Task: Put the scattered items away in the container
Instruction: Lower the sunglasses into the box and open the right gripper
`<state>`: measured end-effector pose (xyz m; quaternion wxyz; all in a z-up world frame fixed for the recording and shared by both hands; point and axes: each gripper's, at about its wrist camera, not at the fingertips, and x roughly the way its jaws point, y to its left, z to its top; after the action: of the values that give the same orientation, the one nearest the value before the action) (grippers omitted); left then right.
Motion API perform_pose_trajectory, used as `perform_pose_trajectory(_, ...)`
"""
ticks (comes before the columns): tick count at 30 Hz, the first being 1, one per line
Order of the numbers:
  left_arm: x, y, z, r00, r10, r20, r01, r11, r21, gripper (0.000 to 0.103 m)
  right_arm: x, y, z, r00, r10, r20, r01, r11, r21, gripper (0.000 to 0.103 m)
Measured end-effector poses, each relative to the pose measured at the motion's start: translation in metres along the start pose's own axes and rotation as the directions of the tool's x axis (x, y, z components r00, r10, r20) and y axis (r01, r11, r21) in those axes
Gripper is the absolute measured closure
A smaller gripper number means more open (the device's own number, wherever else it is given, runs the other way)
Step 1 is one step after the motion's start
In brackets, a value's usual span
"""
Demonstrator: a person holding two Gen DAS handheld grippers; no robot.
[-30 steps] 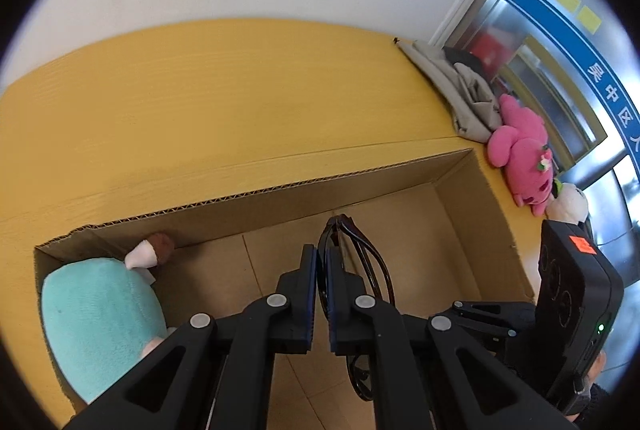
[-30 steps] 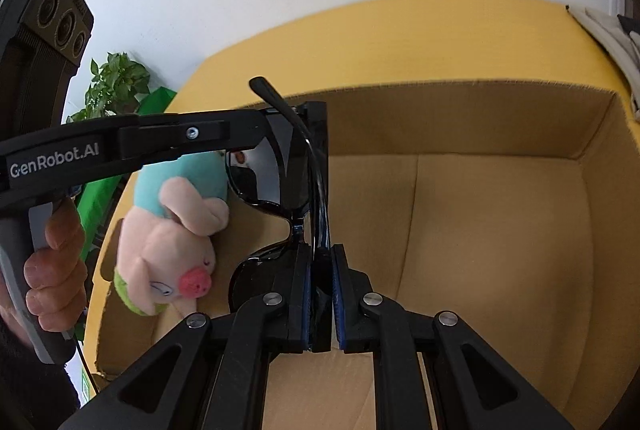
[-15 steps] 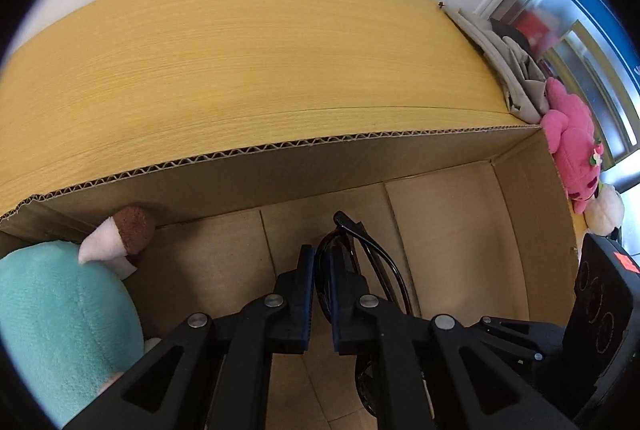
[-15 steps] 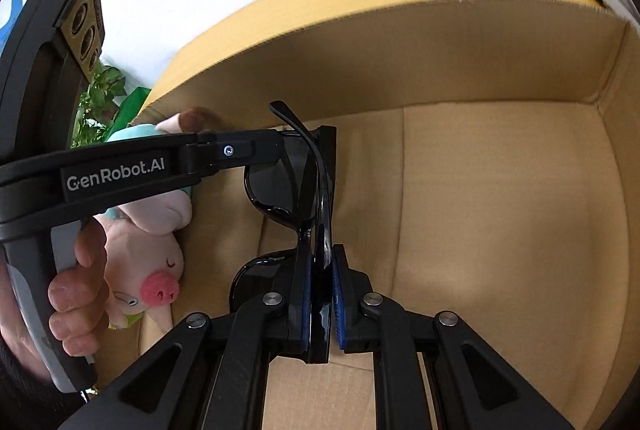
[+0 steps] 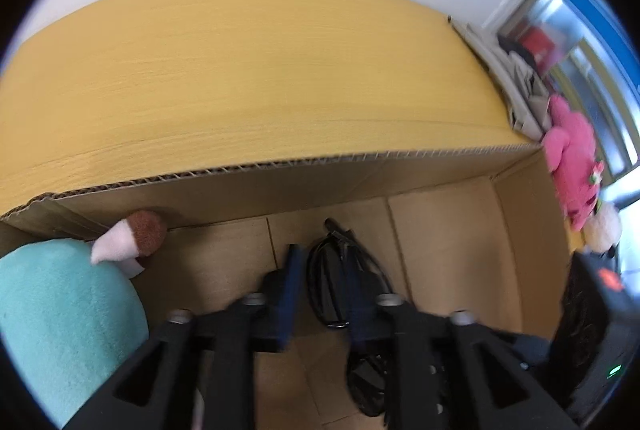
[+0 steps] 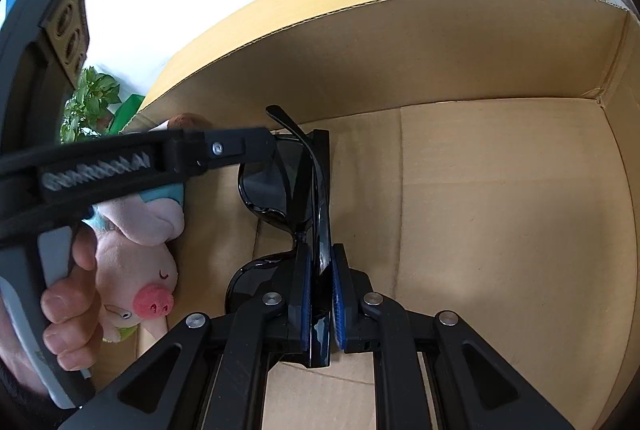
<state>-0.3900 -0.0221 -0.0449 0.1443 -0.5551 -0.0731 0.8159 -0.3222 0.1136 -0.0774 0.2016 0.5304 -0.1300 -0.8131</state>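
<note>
Black folded sunglasses (image 6: 276, 186) hang low inside the cardboard box (image 6: 400, 50). My right gripper (image 6: 320, 254) is shut on their frame near the bridge. In the left wrist view the sunglasses (image 5: 332, 282) stand between the pads of my left gripper (image 5: 323, 258), whose jaws are opening, with a gap on the left side. From the right wrist view, the left gripper (image 6: 296, 146) reaches in from the left at the glasses' far end. A teal and pink plush pig (image 6: 136, 270) lies in the box's left corner.
The box (image 5: 360, 158) sits on a yellow table (image 5: 240, 70) by a white wall. Outside it at the right lie a pink plush (image 5: 572, 158), a white plush (image 5: 604, 226) and a grey cloth (image 5: 516, 82). A green plant (image 6: 92, 102) stands beyond the table's left end.
The left jaws have parted from the sunglasses. Both grippers have sunk deeper into the box with the glasses. The right grip is unchanged.
</note>
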Motion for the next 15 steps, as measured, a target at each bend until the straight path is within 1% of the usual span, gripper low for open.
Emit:
perform_pose_trajectory(2, -0.015, 0.001, 0.001, 0.999, -0.005, 0.052, 0.006, 1.0, -0.021, 0.057, 0.004, 0.01, -0.002, 1.0, -0.003, 0.002, 0.003, 1.0, -0.014, 0.092)
perform_pose_trajectory(5, -0.04, 0.0, 0.0, 0.994, 0.006, 0.112, -0.003, 1.0, -0.027, 0.057, 0.009, 0.018, -0.004, 1.0, 0.007, 0.004, -0.007, 1.0, -0.005, 0.092)
perform_pose_trajectory(8, -0.065, -0.002, -0.004, 0.988, 0.005, 0.156, -0.001, 1.0, -0.029, 0.057, 0.013, 0.021, -0.002, 1.0, 0.03, -0.004, -0.03, 0.999, 0.017, 0.091)
perform_pose_trajectory(11, -0.085, -0.004, -0.01, 0.982, 0.011, 0.191, -0.006, 1.0, -0.027, 0.057, 0.013, 0.029, -0.001, 0.999, 0.037, 0.0, -0.037, 0.999, 0.004, 0.091)
perform_pose_trajectory(12, -0.089, -0.006, -0.013, 0.98, 0.008, 0.199, -0.002, 1.0, -0.026, 0.057, 0.01, 0.032, -0.002, 0.999, 0.046, 0.012, -0.046, 0.999, -0.007, 0.081)
perform_pose_trajectory(13, -0.096, -0.007, -0.017, 0.978, 0.003, 0.208, 0.002, 1.0, -0.024, 0.057, 0.004, 0.036, -0.002, 0.998, 0.049, 0.035, -0.049, 0.999, -0.021, 0.058)
perform_pose_trajectory(14, -0.103, -0.008, -0.021, 0.976, 0.003, 0.22, 0.001, 1.0, -0.02, 0.057, -0.002, 0.039, -0.002, 0.998, 0.039, 0.057, -0.038, 0.999, -0.03, 0.042)
perform_pose_trajectory(15, -0.108, -0.009, -0.025, 0.973, 0.006, 0.232, -0.003, 1.0, -0.015, 0.057, -0.008, 0.041, -0.002, 0.997, 0.032, 0.076, -0.029, 0.999, -0.03, 0.017)
